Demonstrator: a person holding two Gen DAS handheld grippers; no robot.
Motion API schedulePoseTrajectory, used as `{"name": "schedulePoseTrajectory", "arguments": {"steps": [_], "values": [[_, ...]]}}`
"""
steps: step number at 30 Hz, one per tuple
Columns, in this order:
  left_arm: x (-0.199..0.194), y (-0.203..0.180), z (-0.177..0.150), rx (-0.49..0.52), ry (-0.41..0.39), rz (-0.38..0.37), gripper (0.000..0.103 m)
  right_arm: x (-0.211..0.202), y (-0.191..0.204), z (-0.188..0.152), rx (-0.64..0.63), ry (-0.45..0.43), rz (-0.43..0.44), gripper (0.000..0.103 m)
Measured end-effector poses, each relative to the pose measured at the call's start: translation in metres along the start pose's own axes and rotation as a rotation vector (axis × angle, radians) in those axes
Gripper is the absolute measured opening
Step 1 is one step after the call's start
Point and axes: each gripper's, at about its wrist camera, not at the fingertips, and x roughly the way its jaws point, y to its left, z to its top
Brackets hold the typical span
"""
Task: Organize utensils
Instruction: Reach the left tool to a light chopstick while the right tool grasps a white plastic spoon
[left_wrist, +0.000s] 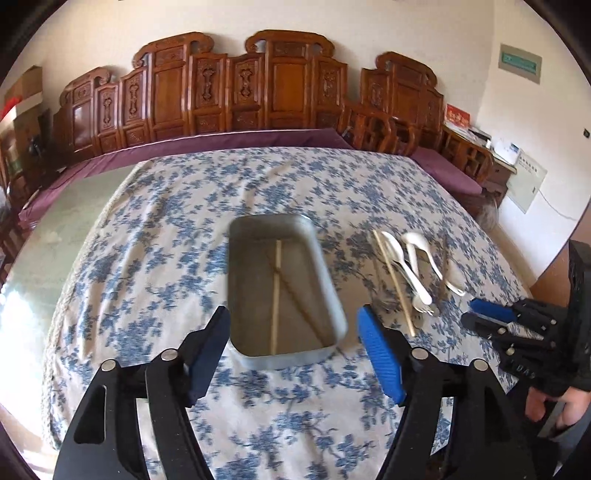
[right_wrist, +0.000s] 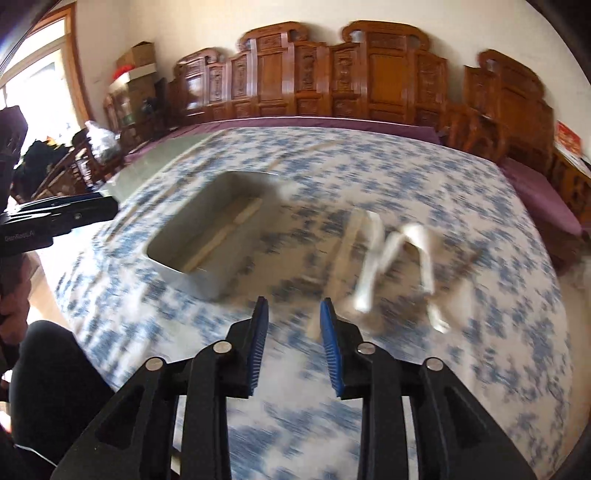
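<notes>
Chopstick (left_wrist: 276, 291) lies lengthwise in tray (left_wrist: 334, 295); both jaws spread, seemingly empty.

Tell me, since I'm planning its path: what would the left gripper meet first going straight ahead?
Probably the metal tray, which lies directly between the open left gripper fingers; depth is uncertain.

Ahead of me runs a long carved wooden bench (left_wrist: 236, 92) against the pale wall (left_wrist: 406, 26) — a purple cushion (left_wrist: 221, 142) lines its seat. Cardboard boxes (right_wrist: 138, 61) are stacked at the far left, and a red card (left_wrist: 458, 116) sits on a side cabinet.
</notes>
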Motion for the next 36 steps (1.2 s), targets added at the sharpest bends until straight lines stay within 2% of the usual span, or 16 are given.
{"name": "schedulePoseTrajectory", "arguments": {"steps": [7, 13, 18, 22, 27, 32, 36], "values": [[0.023, -0.045, 0.001, 0.047, 0.022, -0.057, 0.069, -0.001, -0.078, -0.016, 0.106, 0.000, -0.090, 0.034], [0.048, -0.073, 0.001, 0.085, 0.051, -0.080, 0.069, 0.018, -0.113, -0.011, 0.159, -0.002, -0.074, 0.034], [0.068, -0.084, -0.002, 0.101, 0.080, -0.078, 0.069, 0.040, -0.116, -0.006, 0.183, 0.010, -0.026, 0.034], [0.077, -0.085, -0.005, 0.095, 0.093, -0.078, 0.069, 0.058, -0.102, 0.002, 0.161, 0.025, 0.022, 0.034], [0.084, -0.085, -0.012, 0.105, 0.114, -0.072, 0.069, 0.075, -0.075, 0.006, 0.112, 0.034, 0.078, 0.019], [0.087, -0.084, -0.017, 0.114, 0.134, -0.072, 0.069, 0.090, -0.070, 0.006, 0.148, 0.044, 0.102, 0.017], [0.088, -0.085, -0.021, 0.116, 0.144, -0.076, 0.069, 0.100, -0.066, 0.006, 0.132, 0.070, 0.083, 0.010]]}}
